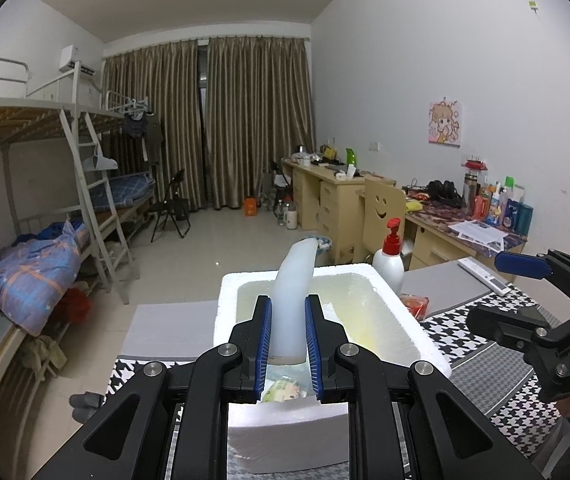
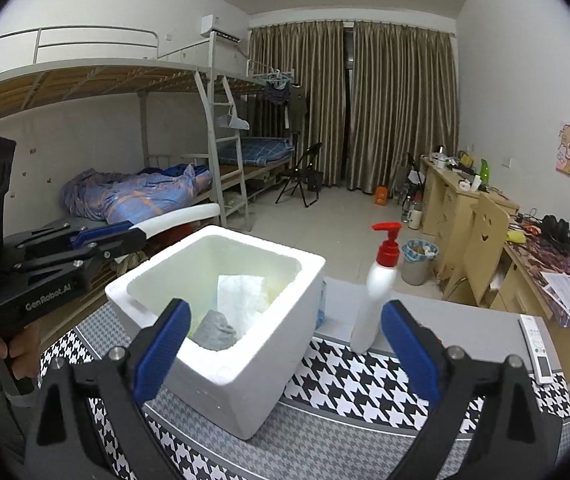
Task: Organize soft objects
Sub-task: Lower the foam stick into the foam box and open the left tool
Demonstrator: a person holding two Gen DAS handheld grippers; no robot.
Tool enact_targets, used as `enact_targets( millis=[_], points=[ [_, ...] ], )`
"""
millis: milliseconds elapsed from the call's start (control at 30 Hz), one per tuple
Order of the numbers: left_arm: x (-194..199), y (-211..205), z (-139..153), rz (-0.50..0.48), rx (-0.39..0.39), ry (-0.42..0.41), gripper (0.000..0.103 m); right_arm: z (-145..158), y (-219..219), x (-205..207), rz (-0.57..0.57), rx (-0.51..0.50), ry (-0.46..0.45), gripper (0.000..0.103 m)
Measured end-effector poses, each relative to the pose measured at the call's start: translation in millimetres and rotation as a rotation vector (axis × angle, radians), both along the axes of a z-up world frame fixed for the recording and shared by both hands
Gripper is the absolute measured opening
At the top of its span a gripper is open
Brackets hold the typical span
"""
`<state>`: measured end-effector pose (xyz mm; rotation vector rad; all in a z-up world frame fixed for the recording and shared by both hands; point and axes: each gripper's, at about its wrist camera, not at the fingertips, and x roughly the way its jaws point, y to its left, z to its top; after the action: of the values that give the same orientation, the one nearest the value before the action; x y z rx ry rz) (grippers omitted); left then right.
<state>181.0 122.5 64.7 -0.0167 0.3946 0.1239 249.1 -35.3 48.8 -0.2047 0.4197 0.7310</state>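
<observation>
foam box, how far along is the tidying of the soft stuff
Done, by the look of it: a grey cloth and a white sheet already lie inside the foam box. In hand: the left hand-held gripper is shut on a white soft strip, held above the box. The right hand-held gripper is open and empty. Left: lowering the strip in.

the white foam box point(image 2: 245, 380) looks like grainy matt styrofoam, a bit pebbly on the rim. the pale translucent soft strip point(image 1: 293, 300) looks like smooth, waxy silicone or rubber, can't tell which. inside the box there's a grey knitted cloth point(image 2: 215, 330) and a white crinkly paper sheet point(image 2: 241, 292). the black-and-white houndstooth table cover point(image 2: 349, 380) looks like woven fabric, matt. the white pump bottle with red top point(image 2: 377, 292) is glossy plastic. the ribbed blue gripper pads point(image 1: 263, 348) look rubbery, on matt black plastic arms.
</observation>
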Motion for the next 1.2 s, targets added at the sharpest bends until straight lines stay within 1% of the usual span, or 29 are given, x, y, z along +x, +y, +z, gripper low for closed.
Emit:
enact_targets(
  millis=[500, 1000, 1033, 1100, 1133, 1167, 1200],
  points=[
    [13.3, -8.9, -3.9, -0.012, -0.003, 0.027, 0.019, -4.5, -16.0, -4.7, -0.016, 0.007, -0.02, 0.098],
    [30.4, -11.4, -11.5, -0.006, -0.006, 0.068, 0.019, -12.4, -29.4, -7.2, -0.026, 0.011, -0.011, 0.098],
    [31.6, -10.4, -11.6, -0.003, -0.008, 0.071, 0.022, -12.3, -30.8, -7.5, -0.026, 0.015, -0.01, 0.098],
    [34.0, -8.8, -12.6, 0.009, -0.016, 0.081, 0.025, -11.7, -33.6, -7.4, -0.026, 0.019, -0.011, 0.098],
    [34.2, -7.4, -13.0, 0.021, -0.017, 0.083, 0.032, -11.5, -34.8, -7.6, -0.029, 0.021, -0.011, 0.098],
    [33.1, -6.7, -13.0, 0.032, -0.013, 0.081, 0.048, -11.2, -35.4, -7.5, -0.03, 0.022, -0.011, 0.098],
    [32.3, -6.2, -12.3, 0.039, -0.013, 0.075, 0.059, -11.1, -36.0, -6.8, -0.031, 0.022, -0.012, 0.098]
  ],
)
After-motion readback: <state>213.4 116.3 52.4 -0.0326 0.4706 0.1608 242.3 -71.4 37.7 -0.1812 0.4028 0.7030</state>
